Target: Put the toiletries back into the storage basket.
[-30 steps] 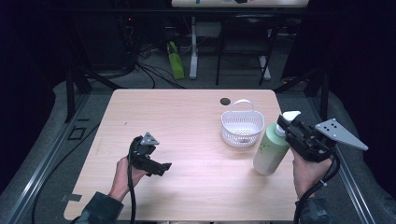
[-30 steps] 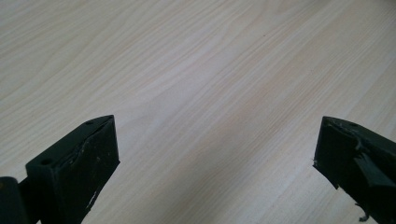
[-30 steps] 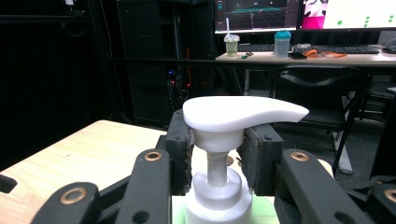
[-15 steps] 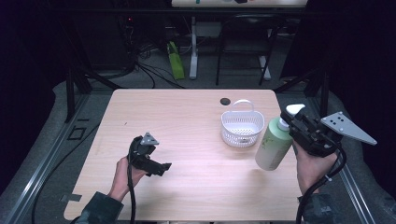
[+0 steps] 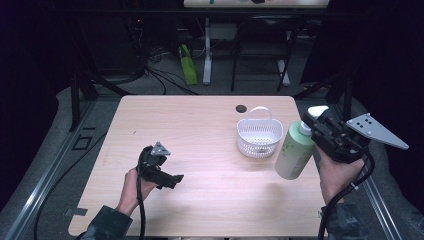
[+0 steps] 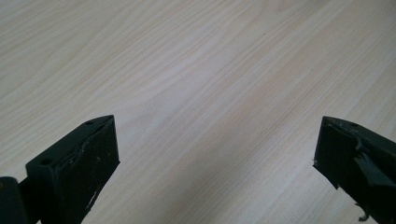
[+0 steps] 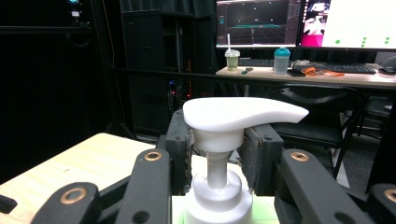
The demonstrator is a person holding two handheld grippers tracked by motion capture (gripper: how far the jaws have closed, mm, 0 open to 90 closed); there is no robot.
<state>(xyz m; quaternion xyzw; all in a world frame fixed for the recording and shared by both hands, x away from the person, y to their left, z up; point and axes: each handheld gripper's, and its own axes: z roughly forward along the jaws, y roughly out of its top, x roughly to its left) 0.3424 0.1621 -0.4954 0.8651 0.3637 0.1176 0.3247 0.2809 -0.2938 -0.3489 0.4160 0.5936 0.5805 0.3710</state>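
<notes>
At the left, the left gripper [image 5: 176, 179] is held low over the table [image 5: 200, 130], jaws wide apart and empty. Near the right edge stands a white basket [image 5: 259, 136]. Just right of it, the green pump bottle [image 5: 294, 152] is clamped at its neck by the right gripper [image 5: 314, 131]; it is tilted, bottom hanging off the table, and its label side cannot be read.

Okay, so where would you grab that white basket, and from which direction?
Probably by its handle. The basket sits upright on the table, and the thin handle arches over the far rim, leaving a gap a jaw could slip under. Come from above with the open left gripper, jaws straddling the arch. The right gripper is shut on the green bottle.
</notes>
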